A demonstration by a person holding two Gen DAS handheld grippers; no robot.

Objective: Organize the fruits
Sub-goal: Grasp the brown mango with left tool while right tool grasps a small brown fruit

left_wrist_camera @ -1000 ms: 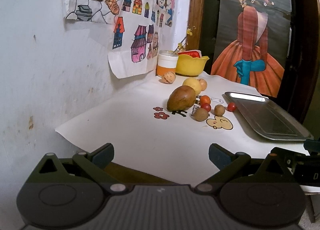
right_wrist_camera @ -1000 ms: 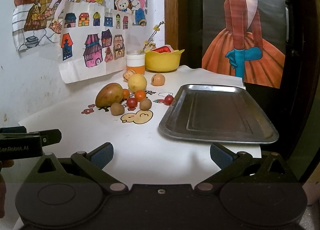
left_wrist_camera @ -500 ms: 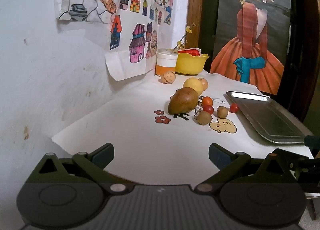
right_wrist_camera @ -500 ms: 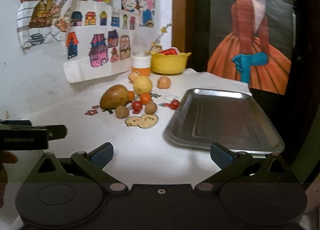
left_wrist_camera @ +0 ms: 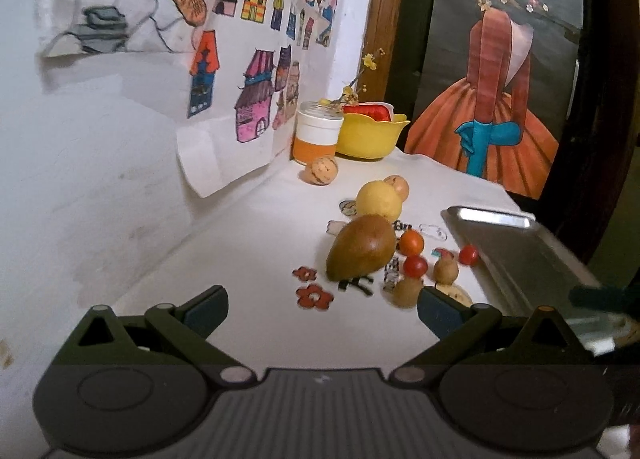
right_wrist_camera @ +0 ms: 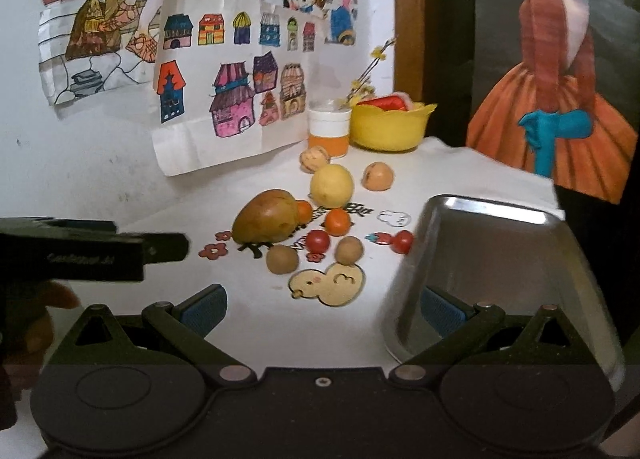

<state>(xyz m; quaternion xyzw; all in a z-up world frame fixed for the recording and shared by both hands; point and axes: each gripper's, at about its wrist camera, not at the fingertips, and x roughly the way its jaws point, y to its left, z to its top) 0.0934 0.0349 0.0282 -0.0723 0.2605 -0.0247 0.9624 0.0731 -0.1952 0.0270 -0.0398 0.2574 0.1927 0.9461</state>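
Several fruits lie grouped on the white tablecloth: a brown mango point(left_wrist_camera: 361, 253) point(right_wrist_camera: 267, 221), a yellow round fruit point(left_wrist_camera: 379, 201) point(right_wrist_camera: 332, 185), small oranges point(right_wrist_camera: 338, 222), red tomatoes point(left_wrist_camera: 415, 265) point(right_wrist_camera: 318, 240), brown kiwis point(right_wrist_camera: 282, 258) and a walnut point(left_wrist_camera: 321, 170). An empty metal tray point(left_wrist_camera: 520, 255) point(right_wrist_camera: 492, 259) sits to their right. My left gripper point(left_wrist_camera: 322, 309) is open, short of the fruits. My right gripper point(right_wrist_camera: 322, 309) is open too, its right finger over the tray's near corner. The left gripper's side shows in the right wrist view point(right_wrist_camera: 92, 253).
A yellow bowl point(left_wrist_camera: 370, 135) point(right_wrist_camera: 390, 125) with a red item and an orange-and-white jar point(left_wrist_camera: 318, 137) point(right_wrist_camera: 329, 131) stand at the back corner. Paper drawings point(right_wrist_camera: 228, 95) hang on the white wall at left. A dark poster and wooden frame point(left_wrist_camera: 380, 39) rise behind the table.
Both grippers have moved forward toward the fruits and tray, which look larger now. Both stay open; no fruit has moved.
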